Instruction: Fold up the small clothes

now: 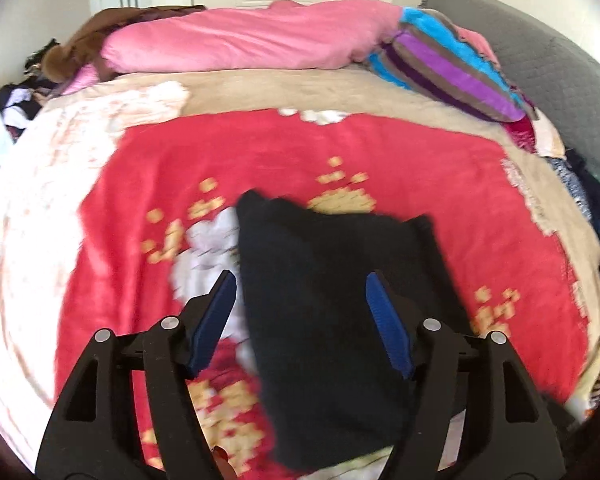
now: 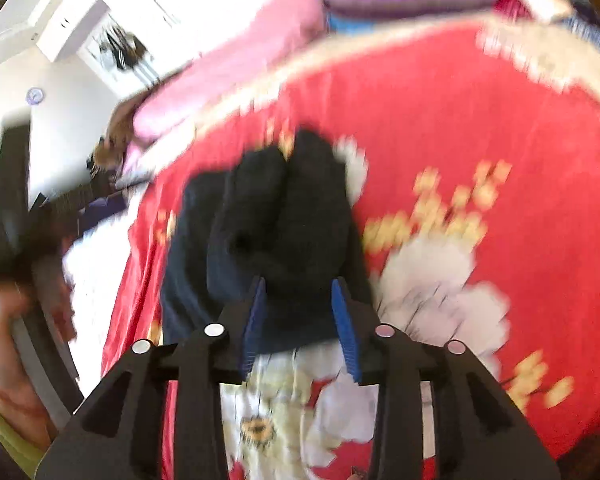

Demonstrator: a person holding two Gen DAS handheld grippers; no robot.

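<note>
A small black garment (image 1: 332, 320) lies folded into a rough rectangle on the red floral blanket (image 1: 400, 152) of a bed. My left gripper (image 1: 302, 284) is open above its near half, blue pads on either side, not touching it that I can tell. In the right wrist view the same black garment (image 2: 276, 220) is bunched in thick folds. My right gripper (image 2: 298, 286) has its blue pads partly apart around the garment's near edge, with cloth between them. The view is blurred, so a grip cannot be told.
A pink duvet (image 1: 240, 40) and a striped blue-purple blanket (image 1: 452, 64) lie at the far side of the bed. A grey headboard cushion (image 1: 540, 56) is on the right. Loose clothes (image 1: 592, 208) pile at the right edge. The person's left hand and gripper (image 2: 16, 260) show at left.
</note>
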